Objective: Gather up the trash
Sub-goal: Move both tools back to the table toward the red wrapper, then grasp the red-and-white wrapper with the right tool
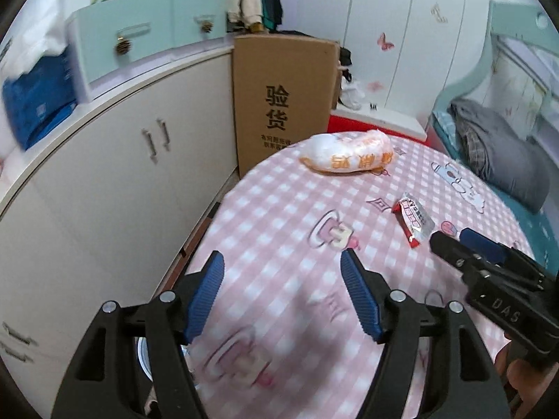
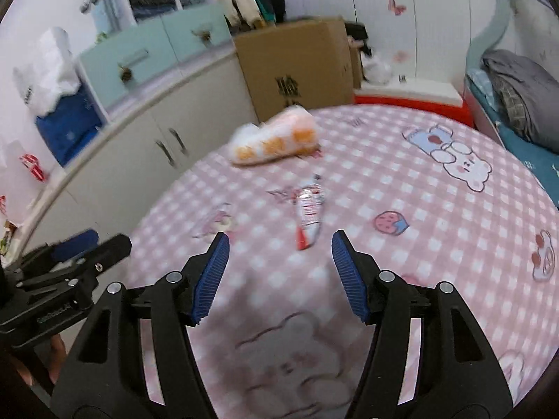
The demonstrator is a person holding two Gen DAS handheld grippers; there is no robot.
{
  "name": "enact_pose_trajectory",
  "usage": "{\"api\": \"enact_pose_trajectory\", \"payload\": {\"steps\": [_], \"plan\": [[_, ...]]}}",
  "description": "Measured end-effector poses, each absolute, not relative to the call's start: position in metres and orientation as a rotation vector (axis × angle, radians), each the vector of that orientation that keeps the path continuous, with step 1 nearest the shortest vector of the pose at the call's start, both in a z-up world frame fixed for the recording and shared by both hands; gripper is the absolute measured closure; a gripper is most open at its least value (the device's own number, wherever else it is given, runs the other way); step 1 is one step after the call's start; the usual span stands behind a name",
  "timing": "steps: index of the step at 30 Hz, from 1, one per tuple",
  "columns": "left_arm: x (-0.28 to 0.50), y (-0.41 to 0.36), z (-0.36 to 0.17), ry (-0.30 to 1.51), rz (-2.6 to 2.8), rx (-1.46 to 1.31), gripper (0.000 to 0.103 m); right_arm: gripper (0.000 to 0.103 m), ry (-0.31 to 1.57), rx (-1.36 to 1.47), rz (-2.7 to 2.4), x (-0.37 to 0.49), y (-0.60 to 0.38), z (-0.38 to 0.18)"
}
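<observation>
Both the left gripper and right gripper are hanging wide open, empty; wrapper and bag are lying uncollected, seemingly nothing gathered yet.

"验货" on cardboard box; "DAS" on right gripper

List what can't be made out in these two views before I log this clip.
- White-and-orange bag: motion-blurred in the right wrist view, print unreadable.
- Red-and-silver wrapper: label too small to read in the left wrist view.
- Cardboard box: base hidden behind the pink checked tablecloth.
- Any bin for the trash: none visible in either view.
</observation>
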State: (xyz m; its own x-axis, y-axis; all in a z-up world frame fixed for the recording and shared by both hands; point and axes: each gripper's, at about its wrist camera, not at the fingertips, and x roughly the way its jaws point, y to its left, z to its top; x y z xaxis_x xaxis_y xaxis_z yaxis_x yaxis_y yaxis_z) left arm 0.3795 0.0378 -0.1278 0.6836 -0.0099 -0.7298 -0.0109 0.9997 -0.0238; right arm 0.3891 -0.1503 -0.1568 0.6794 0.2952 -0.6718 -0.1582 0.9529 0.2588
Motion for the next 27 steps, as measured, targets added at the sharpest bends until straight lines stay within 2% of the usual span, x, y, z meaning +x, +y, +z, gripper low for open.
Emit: {"api": "enact_pose_trajectory", "payload": {"steps": [8,9,10,11,15,22,27], "plan": [[0.444,0.005,-0.141,0.811,-0.02,0.11,0.034,0.042,0.893,0.133,0.301,0.44,-0.153,-0.182],[0.451,0.003,-0.142,0.809,-0.025,0.119,0.034,0.05,0.897,0.123,0.307,0.442,-0.152,-0.184],[0.458,0.0,-0.144,0.805,-0.021,0.137,0.034,0.072,0.903,0.11,0.309,0.445,-0.15,-0.185],[0.464,-0.004,-0.146,0.797,-0.022,0.155,0.034,0.082,0.92,0.096,0.313,0.449,-0.149,-0.188],[0.483,-0.018,-0.148,0.765,-0.061,0.222,0.034,0.09,0.893,0.068,0.304,0.454,-0.156,-0.185],[0.517,-0.04,-0.155,0.734,-0.108,0.325,0.034,0.092,0.797,0.044,0.226,0.468,-0.175,-0.171],[0.532,-0.067,-0.168,0.72,-0.136,0.461,0.034,0.092,0.811,0.081,0.246,0.483,-0.183,-0.179]]}}
